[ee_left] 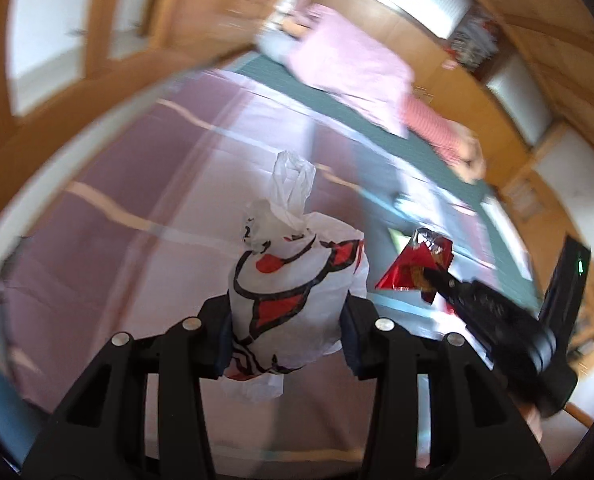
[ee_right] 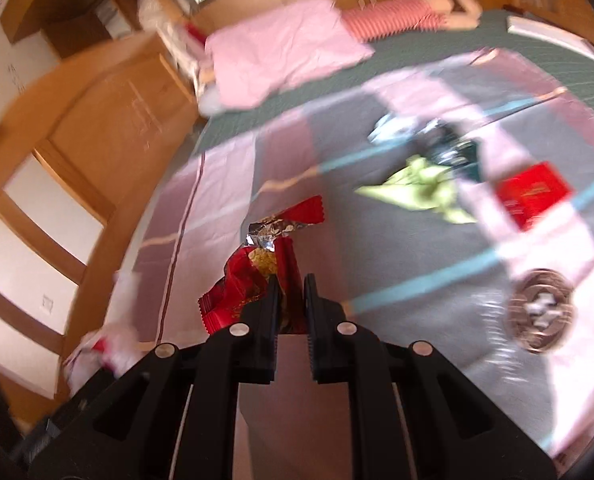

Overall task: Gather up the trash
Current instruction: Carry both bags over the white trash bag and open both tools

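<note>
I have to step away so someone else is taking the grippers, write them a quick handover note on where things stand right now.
Left gripper: shut on the white plastic bag, held up over the bed.
Right gripper: shut on a red wrapper, lifted off the bedspread, not yet in the bag.
Still lying on the bedspread: green wrapper, red packet, dark wrapper, silvery wrapper, round foil piece.
Left to do: drop the red wrapper into the bag, then collect the rest.
</note>
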Demonstrator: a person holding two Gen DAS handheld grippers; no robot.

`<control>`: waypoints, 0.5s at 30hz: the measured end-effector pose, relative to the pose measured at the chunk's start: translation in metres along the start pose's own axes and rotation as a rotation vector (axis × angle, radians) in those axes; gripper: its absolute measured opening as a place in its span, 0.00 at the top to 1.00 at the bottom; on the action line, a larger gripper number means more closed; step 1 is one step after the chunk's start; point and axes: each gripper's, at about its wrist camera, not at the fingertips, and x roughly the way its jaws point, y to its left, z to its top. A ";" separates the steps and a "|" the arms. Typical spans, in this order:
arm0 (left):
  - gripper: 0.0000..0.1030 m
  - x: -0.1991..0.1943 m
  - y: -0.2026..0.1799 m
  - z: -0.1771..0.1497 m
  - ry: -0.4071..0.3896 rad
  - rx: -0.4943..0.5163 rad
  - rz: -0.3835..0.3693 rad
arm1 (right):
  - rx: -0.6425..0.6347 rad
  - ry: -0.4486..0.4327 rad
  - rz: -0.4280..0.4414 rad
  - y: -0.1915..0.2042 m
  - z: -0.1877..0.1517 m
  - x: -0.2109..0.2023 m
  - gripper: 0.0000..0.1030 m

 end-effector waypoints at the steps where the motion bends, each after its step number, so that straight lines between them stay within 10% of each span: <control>1: 0.58 0.001 -0.004 -0.001 0.012 0.004 -0.043 | -0.015 -0.031 -0.014 -0.007 -0.001 -0.017 0.88; 9: 0.58 0.005 -0.065 -0.028 0.086 0.128 -0.353 | 0.021 -0.163 -0.171 -0.116 0.004 -0.190 0.88; 15: 0.58 0.002 -0.138 -0.082 0.236 0.235 -0.598 | 0.064 -0.066 -0.373 -0.197 -0.036 -0.273 0.88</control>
